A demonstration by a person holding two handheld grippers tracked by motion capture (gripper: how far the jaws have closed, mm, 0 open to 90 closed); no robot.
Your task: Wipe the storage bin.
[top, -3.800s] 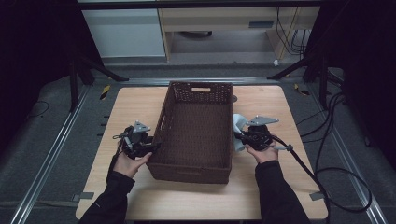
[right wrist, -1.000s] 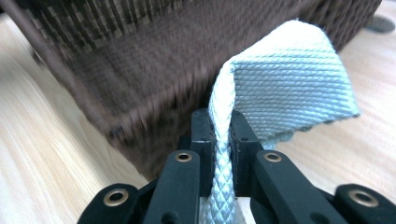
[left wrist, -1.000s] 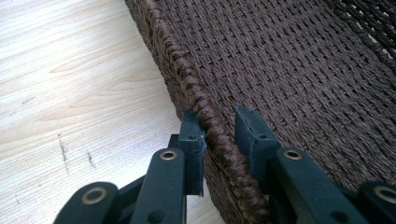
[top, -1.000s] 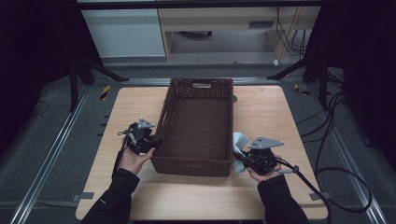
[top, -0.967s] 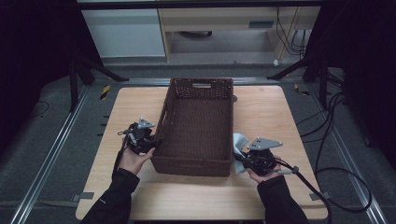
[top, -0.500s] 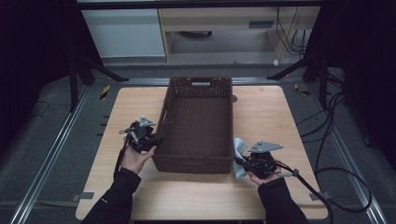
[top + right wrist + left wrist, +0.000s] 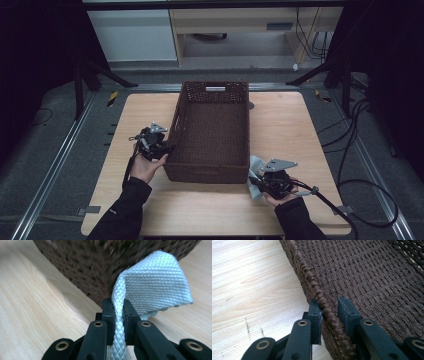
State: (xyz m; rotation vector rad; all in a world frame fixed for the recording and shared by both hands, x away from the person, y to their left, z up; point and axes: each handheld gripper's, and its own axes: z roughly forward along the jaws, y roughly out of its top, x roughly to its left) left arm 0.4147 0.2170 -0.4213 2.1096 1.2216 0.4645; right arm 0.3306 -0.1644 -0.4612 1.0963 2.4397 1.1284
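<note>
Right gripper view: my right gripper point(image 7: 117, 307) pinches the soft, light cloth point(image 7: 152, 282) by its fold; my left gripper point(image 7: 329, 312) clamps the stiff basket point(image 7: 372, 272) rim.

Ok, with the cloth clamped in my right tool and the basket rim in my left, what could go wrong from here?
1. The pale blue woven cloth hangs against the near corner of the dark brown wicker basket; it could snag on the weave.
2. The left tool straddles the braided rim, so any pull could tip or drag the basket.
3. The right tool pinches only a folded edge, which may slip out.
</note>
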